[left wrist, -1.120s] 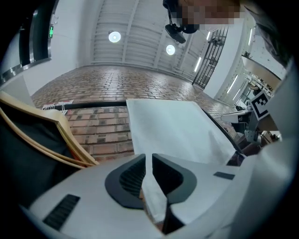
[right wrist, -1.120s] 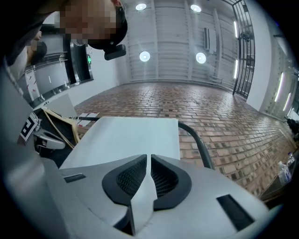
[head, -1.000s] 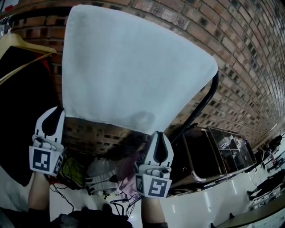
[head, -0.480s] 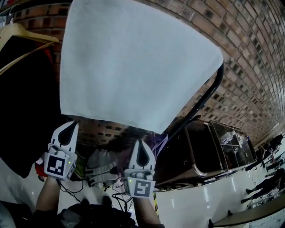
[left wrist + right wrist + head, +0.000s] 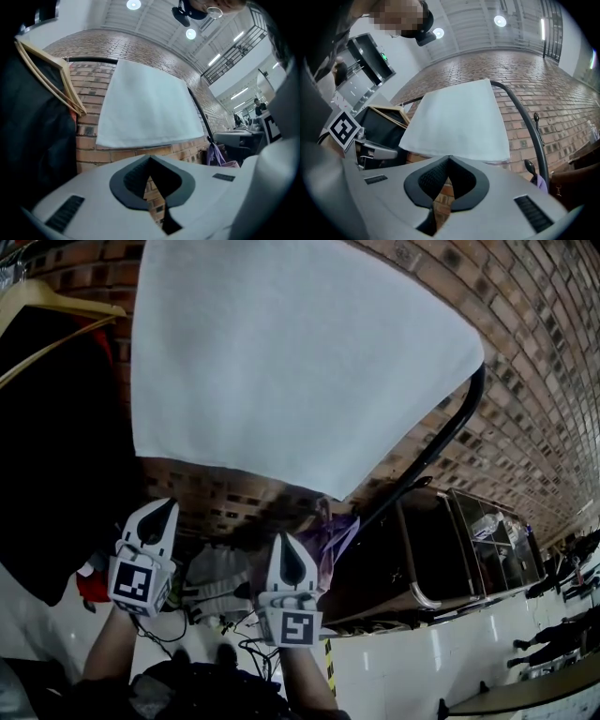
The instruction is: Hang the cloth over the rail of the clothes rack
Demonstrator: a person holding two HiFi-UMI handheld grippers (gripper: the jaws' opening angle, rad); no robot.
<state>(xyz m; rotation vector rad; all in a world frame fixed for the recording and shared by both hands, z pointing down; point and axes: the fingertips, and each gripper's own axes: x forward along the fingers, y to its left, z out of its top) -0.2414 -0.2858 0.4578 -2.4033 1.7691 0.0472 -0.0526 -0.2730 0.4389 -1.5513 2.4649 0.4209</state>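
Backing both tools clear is, I judge, all this step needs: the wide white towelling cloth (image 5: 281, 362) already hangs over the black metal rail (image 5: 441, 442) of the clothes rack, near the rail's curved right end, with a dark garment (image 5: 56, 446) on a wooden hanger (image 5: 56, 310) just beside it toward the left end. The left gripper (image 5: 157, 512) and right gripper (image 5: 285, 545) should stay low, away from the hem, so nothing snags it askew. Both sets of fingers are pressed together, holding nothing, below the cloth and apart from it. It looks soft, flat and uncreased, its hem straight, dipping slightly rightward against the red brick wall (image 5: 525, 352)
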